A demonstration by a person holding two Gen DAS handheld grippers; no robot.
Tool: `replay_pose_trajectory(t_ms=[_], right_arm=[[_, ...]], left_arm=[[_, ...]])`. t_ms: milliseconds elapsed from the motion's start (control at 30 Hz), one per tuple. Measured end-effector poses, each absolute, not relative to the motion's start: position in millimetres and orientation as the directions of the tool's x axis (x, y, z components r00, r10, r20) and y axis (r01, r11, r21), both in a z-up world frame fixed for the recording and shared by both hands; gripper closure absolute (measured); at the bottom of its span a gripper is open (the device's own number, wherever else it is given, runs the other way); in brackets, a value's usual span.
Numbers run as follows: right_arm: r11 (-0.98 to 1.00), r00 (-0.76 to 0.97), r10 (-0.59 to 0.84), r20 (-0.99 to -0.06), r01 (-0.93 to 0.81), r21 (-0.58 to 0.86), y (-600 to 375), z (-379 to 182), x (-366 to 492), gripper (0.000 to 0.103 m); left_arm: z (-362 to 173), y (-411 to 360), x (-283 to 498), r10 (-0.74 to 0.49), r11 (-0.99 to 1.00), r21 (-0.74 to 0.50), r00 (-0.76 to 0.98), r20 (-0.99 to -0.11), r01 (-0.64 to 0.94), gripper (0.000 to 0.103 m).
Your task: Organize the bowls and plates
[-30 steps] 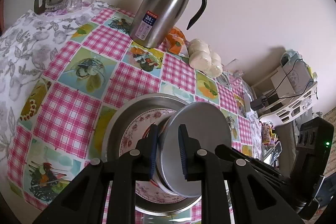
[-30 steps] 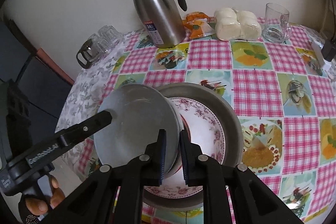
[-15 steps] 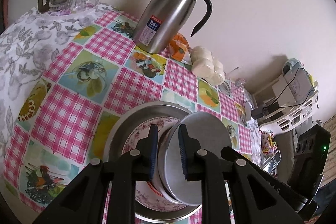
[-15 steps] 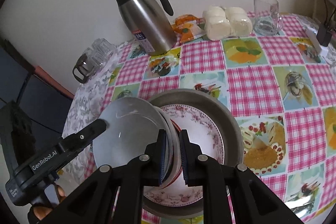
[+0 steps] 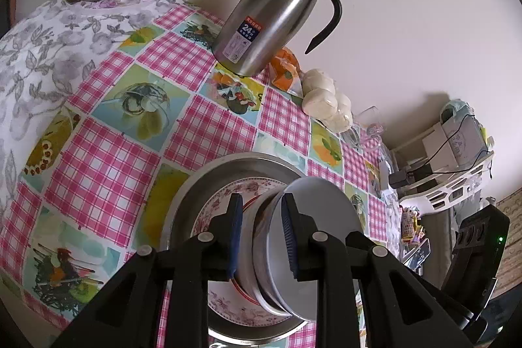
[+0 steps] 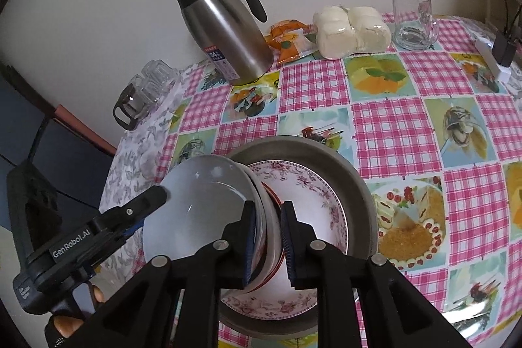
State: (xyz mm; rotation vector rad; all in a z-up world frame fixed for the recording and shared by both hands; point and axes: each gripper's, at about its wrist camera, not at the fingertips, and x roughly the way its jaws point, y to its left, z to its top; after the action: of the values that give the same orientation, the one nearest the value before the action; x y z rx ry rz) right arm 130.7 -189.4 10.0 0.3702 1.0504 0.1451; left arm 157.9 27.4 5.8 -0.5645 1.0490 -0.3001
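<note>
Now the stack of tilted plates (image 6: 208,211), a plain grey one outermost, stands on edge inside the floral-rimmed white bowl (image 6: 313,204), which sits in the wide round metal basin (image 6: 355,181) on the checked worktop (image 6: 385,126). The left gripper (image 5: 261,237) has just been opening; its jaws look slack around the stack. The right gripper (image 6: 267,240) too has eased, pads seemingly still on the rims. Best to lower the stack flat before letting go fully, lest the plates clatter.
</note>
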Motion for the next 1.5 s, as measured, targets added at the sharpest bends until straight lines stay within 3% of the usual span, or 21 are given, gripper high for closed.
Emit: replay_pose_trajectory(t_ms=[100, 200, 233, 300, 367, 467, 733, 800, 1367, 1500], right_arm=[[0.935, 0.498, 0.278, -0.821, 0.054, 0.35, -188.7, 13.7, 129.1, 0.085], [0.943, 0.501, 0.26, -0.825, 0.053, 0.329, -188.4, 17.4, 128.5, 0.082], [0.947, 0.504, 0.246, -0.828, 0.057, 0.316, -188.9, 18.8, 128.0, 0.078], [0.957, 0.514, 0.206, -0.833, 0.07, 0.28, -189.9, 22.2, 126.7, 0.056], [0.963, 0.522, 0.179, -0.834, 0.081, 0.257, -191.9, 24.7, 125.5, 0.046], [0.968, 0.526, 0.15, -0.837, 0.093, 0.232, -194.5, 26.2, 125.7, 0.037], [0.978, 0.549, 0.111, -0.829, 0.09, 0.191, -195.2, 29.0, 125.5, 0.012], [0.979, 0.556, 0.105, -0.824, 0.086, 0.183, -193.5, 30.5, 124.5, 0.001], [0.983, 0.577, 0.04, -0.816, 0.124, 0.136, -197.6, 19.2, 65.7, 0.0], [0.981, 0.592, 0.016, -0.806, 0.145, 0.126, -203.9, 18.6, 46.6, 0.0]], left_arm=[[10.6, 28.0, 155.3, -0.481, 0.83, -0.557, 0.478, -0.735, -0.02, 0.075], [18.5, 27.2, 151.6, -0.453, 0.851, -0.525, 0.493, -0.742, -0.007, 0.056], [21.8, 26.6, 150.2, -0.44, 0.861, -0.508, 0.501, -0.746, 0.0, 0.051], [26.5, 24.6, 148.4, -0.409, 0.882, -0.471, 0.512, -0.756, 0.009, 0.046], [28.2, 22.9, 147.6, -0.371, 0.902, -0.431, 0.516, -0.772, 0.005, 0.036], [27.3, 21.9, 148.5, -0.299, 0.933, -0.358, 0.517, -0.802, -0.016, 0.023], [27.8, 27.9, 147.7, -0.191, 0.964, -0.26, 0.555, -0.81, -0.048, 0.007], [28.4, 27.9, 146.9, -0.172, 0.969, -0.243, 0.56, -0.81, -0.054, 0.001], [28.4, 16.6, 94.4, -0.123, 0.987, -0.159, 0.608, -0.785, -0.006, 0.001], [25.3, 17.4, 75.8, -0.065, 0.993, -0.109, 0.606, -0.793, -0.037, 0.001]])
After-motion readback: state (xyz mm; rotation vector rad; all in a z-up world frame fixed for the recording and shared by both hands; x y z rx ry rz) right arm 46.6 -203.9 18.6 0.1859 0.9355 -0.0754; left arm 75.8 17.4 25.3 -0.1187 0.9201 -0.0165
